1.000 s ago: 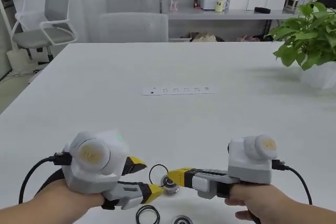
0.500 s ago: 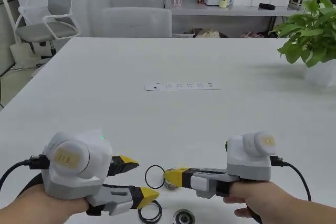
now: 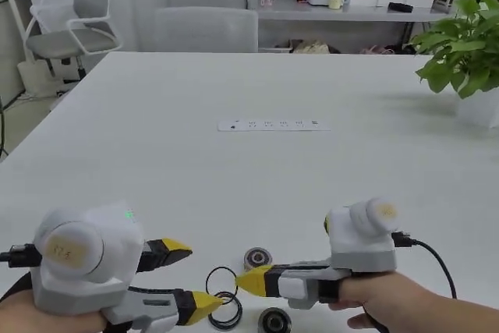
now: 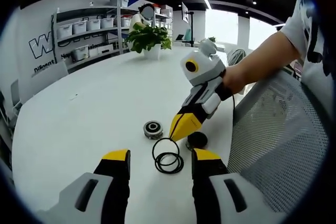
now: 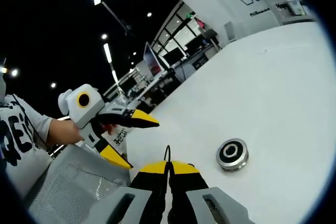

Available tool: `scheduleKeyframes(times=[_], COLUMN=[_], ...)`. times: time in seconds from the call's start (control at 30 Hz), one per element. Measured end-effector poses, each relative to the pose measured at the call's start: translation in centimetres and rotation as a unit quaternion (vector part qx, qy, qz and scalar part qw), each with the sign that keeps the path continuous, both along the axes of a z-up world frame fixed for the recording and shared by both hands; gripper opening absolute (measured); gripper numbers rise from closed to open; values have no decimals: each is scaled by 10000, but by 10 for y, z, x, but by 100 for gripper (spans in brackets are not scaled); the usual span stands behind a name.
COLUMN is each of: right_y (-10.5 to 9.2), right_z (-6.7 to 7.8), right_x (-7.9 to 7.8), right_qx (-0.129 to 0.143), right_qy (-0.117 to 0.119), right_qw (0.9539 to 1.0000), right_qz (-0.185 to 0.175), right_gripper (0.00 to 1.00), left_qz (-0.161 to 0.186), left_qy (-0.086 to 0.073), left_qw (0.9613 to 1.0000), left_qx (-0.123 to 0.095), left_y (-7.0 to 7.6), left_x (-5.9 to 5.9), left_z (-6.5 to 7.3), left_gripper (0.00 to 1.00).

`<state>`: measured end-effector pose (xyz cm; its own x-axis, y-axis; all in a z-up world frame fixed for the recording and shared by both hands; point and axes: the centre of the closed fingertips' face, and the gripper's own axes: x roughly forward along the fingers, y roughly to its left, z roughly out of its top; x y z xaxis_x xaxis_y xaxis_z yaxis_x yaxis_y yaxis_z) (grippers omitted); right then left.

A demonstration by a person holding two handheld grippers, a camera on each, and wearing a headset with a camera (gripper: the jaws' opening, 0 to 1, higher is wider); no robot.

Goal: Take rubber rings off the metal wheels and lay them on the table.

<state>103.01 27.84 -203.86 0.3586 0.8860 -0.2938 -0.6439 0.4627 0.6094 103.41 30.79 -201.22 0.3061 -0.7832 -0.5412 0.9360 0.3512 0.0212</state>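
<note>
My right gripper (image 3: 245,280) is shut on a thin black rubber ring (image 3: 221,268) that hangs from its yellow tips just above the table. In the right gripper view the ring (image 5: 168,153) shows edge-on between the shut jaws (image 5: 168,169). A bare metal wheel (image 3: 257,257) lies flat on the table just beyond it, also seen as the wheel (image 5: 232,153). A second wheel (image 3: 274,320) lies nearer me. More black rings (image 3: 224,314) lie on the table beside it. My left gripper (image 3: 191,274) stands open, holding nothing, left of the rings; its jaws (image 4: 160,158) frame the rings (image 4: 169,170).
A white power strip (image 3: 269,125) lies across the middle of the white table (image 3: 156,161). A potted plant (image 3: 464,37) stands at the far right. Chairs (image 3: 207,33) and a shelf with boxes (image 3: 343,5) are beyond the far edge.
The left gripper has drawn back to the left, away from the wheel. The right gripper has pulled the ring clear of the wheel, which now lies alone on the table.
</note>
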Motion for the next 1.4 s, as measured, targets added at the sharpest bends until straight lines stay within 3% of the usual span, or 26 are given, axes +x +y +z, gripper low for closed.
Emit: scheduleKeyframes(times=[0.33,0.77,1.4], right_y=[7,5,-3], right_z=[-11,-22,-16], right_x=[-10,-10,-1], right_qx=[-187,-512,-601], right_qy=[72,-94,-346], right_qw=[9995,9983,9976], right_qz=[254,263,82], right_gripper=[0,0,13], left_qz=[6,172,329], left_qy=[-9,7,116], left_qw=[10000,9998,9992], left_qx=[-25,-117,-201], left_y=[8,19,24], left_x=[-8,-9,-11], left_z=[5,10,11], left_gripper=[47,48,48])
